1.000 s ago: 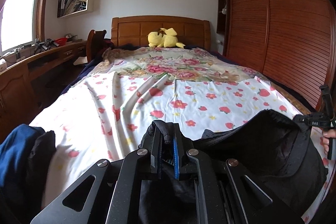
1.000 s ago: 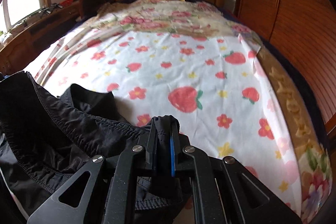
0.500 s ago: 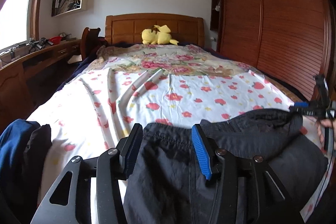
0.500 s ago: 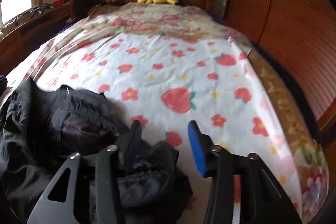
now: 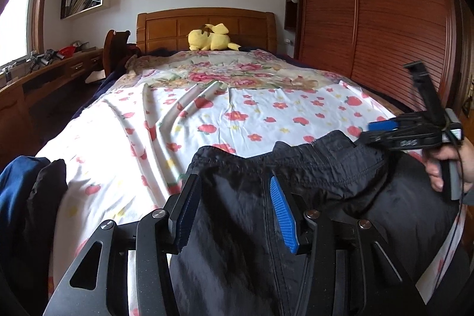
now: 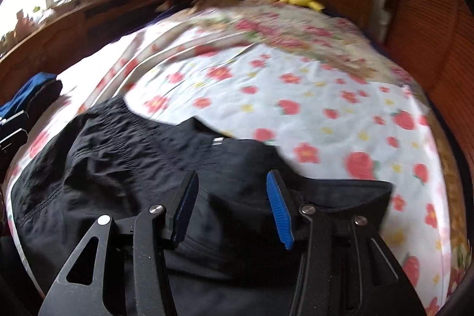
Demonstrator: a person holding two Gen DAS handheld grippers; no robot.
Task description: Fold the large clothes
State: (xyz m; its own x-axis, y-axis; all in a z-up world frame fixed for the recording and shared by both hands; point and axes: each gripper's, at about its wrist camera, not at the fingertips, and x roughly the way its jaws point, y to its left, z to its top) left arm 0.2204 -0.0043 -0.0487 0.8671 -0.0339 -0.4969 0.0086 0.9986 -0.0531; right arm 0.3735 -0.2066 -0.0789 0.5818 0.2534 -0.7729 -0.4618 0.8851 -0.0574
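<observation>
In the left wrist view, our left gripper (image 5: pixel 234 206) stands with its jaws apart and nothing pinched between the pads; a second ago they were clamped on a bunch of black cloth. The black trousers (image 5: pixel 296 173) now lie spread on the bed (image 5: pixel 124 144), the gathered waistband running across the flowered sheet just beyond the fingertips, with the cloth passing under the open jaws rather than being held. At the right edge we see our right gripper (image 5: pixel 382 128) in a hand (image 5: pixel 450 165), hanging above the far end of the waistband. A stack of folded clothes (image 5: pixel 26 182), blue and dark, sits at the left edge of the bed, and a yellow plush toy (image 5: pixel 210 37) rests by the headboard.

In the right wrist view, blurred by motion, our right gripper (image 6: pixel 231 206) is likewise parted and empty, where a second ago it was closed on the cloth. It looks down on the black trousers (image 6: pixel 124 162), which lie flat below it with the waistband to the left and a zip or small label near the middle. The view has swung leftward over the garment since half a second ago.

We judge that both grippers have let go and the trousers are laid out, so the spreading step looks done. Next we would likely pick fresh grip points, perhaps along one side, to begin the first fold; the slippery, creased cloth may need smoothing first.
</observation>
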